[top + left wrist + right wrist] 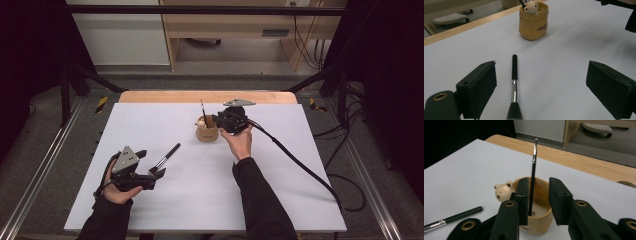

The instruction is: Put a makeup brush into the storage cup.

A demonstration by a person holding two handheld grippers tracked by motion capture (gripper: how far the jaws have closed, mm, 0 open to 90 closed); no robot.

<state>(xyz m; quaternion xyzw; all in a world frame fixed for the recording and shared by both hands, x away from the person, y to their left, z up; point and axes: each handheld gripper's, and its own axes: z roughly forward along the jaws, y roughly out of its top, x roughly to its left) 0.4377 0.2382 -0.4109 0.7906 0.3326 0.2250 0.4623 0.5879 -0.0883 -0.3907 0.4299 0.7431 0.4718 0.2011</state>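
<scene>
High view: one brush potted, one to go

Left gripper (154, 173), jaws spread, hovers at the makeup brush (165, 157) lying on the white table (280, 190); I judge it unpicked. Right gripper (537, 200) stands parted around the thin brush (533, 177) upright in the bear pot (537, 220), no longer gripping.

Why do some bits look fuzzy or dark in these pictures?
High view: the white table is evenly lit, the surroundings fall to black. Left gripper view: the brush bristles and near fingers blur, while the tan cup is sharper. Right gripper view: fingers soft, thin brush crisp.
</scene>
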